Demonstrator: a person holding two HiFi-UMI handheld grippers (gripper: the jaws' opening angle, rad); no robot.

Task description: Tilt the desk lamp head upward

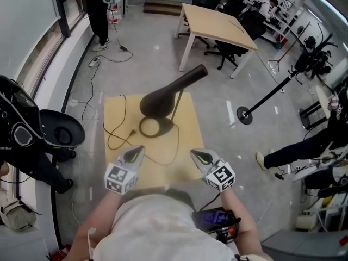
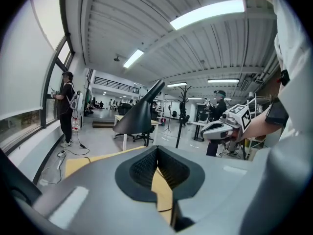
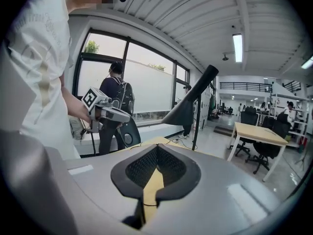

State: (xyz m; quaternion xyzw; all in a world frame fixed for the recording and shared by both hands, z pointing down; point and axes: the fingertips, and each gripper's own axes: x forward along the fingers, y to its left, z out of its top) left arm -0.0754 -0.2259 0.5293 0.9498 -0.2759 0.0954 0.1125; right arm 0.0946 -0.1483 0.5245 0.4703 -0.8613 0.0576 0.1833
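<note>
A black desk lamp stands on a small wooden table [image 1: 187,113], its ring base [image 1: 155,127] near the table's middle and its cone head [image 1: 169,93] tilted with the wide mouth toward me. The lamp's head [image 2: 137,116] is in the left gripper view, and again in the right gripper view as the cone head [image 3: 190,106] on its stem. My left gripper [image 1: 136,153] and right gripper [image 1: 197,155] hover over the table's near edge, short of the lamp. Both are shut with nothing between the jaws.
The lamp's black cord [image 1: 115,132] loops across the table's left part. A black chair [image 1: 60,129] and a person stand left of the table. A larger desk [image 1: 217,25] with office chairs is beyond, and a floor stand [image 1: 265,99] at right.
</note>
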